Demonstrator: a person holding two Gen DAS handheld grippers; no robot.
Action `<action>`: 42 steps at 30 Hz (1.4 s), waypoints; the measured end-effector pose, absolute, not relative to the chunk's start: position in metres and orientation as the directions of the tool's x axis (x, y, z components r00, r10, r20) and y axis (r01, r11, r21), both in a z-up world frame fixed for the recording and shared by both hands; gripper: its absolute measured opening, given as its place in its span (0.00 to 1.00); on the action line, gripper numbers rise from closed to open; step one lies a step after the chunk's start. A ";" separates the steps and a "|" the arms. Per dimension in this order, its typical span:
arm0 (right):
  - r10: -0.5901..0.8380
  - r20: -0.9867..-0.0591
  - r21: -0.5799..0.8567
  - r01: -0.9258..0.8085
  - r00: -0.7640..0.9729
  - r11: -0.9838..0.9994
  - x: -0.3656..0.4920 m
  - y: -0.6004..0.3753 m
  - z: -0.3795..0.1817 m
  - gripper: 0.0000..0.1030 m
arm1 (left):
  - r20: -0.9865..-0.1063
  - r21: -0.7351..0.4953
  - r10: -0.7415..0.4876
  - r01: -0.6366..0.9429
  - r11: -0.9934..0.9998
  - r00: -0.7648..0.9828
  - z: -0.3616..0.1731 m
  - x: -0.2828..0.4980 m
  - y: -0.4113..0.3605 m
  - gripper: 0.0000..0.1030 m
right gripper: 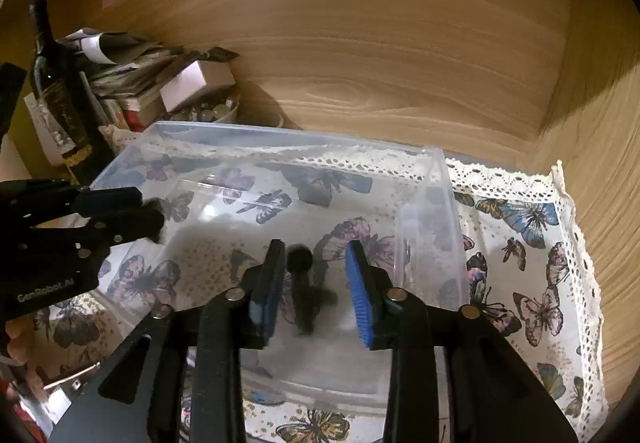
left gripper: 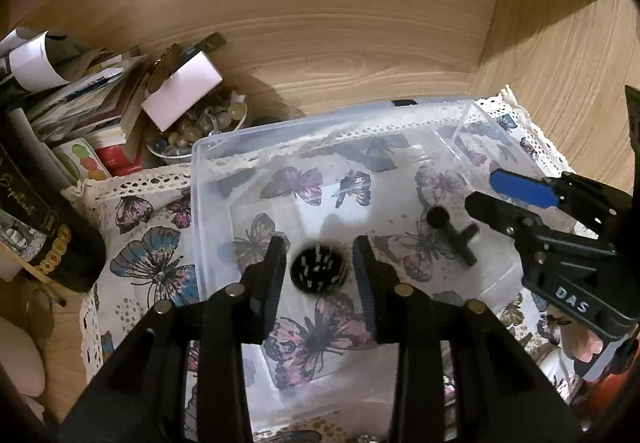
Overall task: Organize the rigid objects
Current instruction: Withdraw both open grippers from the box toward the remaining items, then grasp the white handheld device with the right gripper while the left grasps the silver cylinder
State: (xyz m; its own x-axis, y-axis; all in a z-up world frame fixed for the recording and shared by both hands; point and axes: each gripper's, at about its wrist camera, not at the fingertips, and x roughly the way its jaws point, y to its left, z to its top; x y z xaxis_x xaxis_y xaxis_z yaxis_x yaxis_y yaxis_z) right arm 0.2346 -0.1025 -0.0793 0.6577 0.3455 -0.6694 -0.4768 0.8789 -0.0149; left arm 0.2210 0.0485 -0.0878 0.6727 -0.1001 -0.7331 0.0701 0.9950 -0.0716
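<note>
- Left gripper [left gripper: 320, 267] spread wide, nothing held, over round black white-flecked disc [left gripper: 319, 270] in clear plastic bin [left gripper: 208, 179].
- Right gripper [right gripper: 316, 275] wide, empty; black T-shaped peg [right gripper: 306, 295] between fingers, at disc's 3 o'clock.

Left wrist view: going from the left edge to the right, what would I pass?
Dark bottle → bowl of beads → round black spotted piece between the left claw's open fingers → black T-shaped piece → the right claw, open, above the clear box.
</note>
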 end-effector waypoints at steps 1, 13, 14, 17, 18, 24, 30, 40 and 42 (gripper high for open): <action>0.355 -0.658 -0.012 -0.480 0.664 0.877 0.231 -0.104 -0.075 0.40 | -0.729 -0.072 -0.100 0.069 0.995 0.677 -0.086 0.219 0.049 0.38; 0.408 -0.551 -0.022 -0.501 0.728 0.865 0.182 -0.123 -0.037 0.63 | -0.644 -0.093 -0.091 0.041 0.995 0.759 -0.047 0.175 0.056 0.84; 0.409 -0.545 -0.025 -0.502 0.731 0.864 0.177 -0.124 -0.035 0.64 | -0.636 -0.094 -0.090 0.039 0.995 0.766 -0.044 0.169 0.057 0.87; 0.414 -0.530 -0.043 -0.511 0.740 0.859 0.161 -0.126 -0.031 0.71 | -0.613 -0.093 -0.083 0.032 0.995 0.786 -0.036 0.152 0.061 0.93; 0.414 -0.528 -0.046 -0.512 0.741 0.858 0.158 -0.127 -0.031 0.73 | -0.606 -0.091 -0.077 0.028 0.995 0.792 -0.034 0.147 0.062 0.95; 0.401 -0.535 -0.088 -0.521 0.744 0.849 0.130 -0.127 -0.037 0.76 | -0.592 -0.069 -0.041 0.000 0.998 0.805 -0.034 0.115 0.067 0.96; 0.420 -0.568 -0.071 -0.551 0.708 0.831 0.109 -0.128 -0.054 0.76 | -0.614 -0.031 -0.006 -0.016 0.999 0.790 -0.052 0.085 0.068 0.96; 0.445 -0.692 -0.035 -0.642 0.569 0.766 0.087 -0.118 -0.102 0.78 | -0.694 -0.004 0.026 -0.040 0.999 0.720 -0.105 0.057 0.073 0.96; 0.445 -0.706 -0.039 -0.657 0.551 0.753 0.085 -0.115 -0.107 0.78 | -0.707 -0.013 0.026 -0.050 0.999 0.707 -0.112 0.054 0.076 0.96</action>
State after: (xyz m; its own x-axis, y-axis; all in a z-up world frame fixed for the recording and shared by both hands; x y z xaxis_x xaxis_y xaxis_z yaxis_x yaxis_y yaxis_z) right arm 0.0850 -0.1147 -0.1074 0.5513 0.4449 -0.7058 -0.6573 0.7526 -0.0391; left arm 0.0543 0.0764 -0.1116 0.7072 0.0259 -0.7066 -0.0497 0.9987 -0.0132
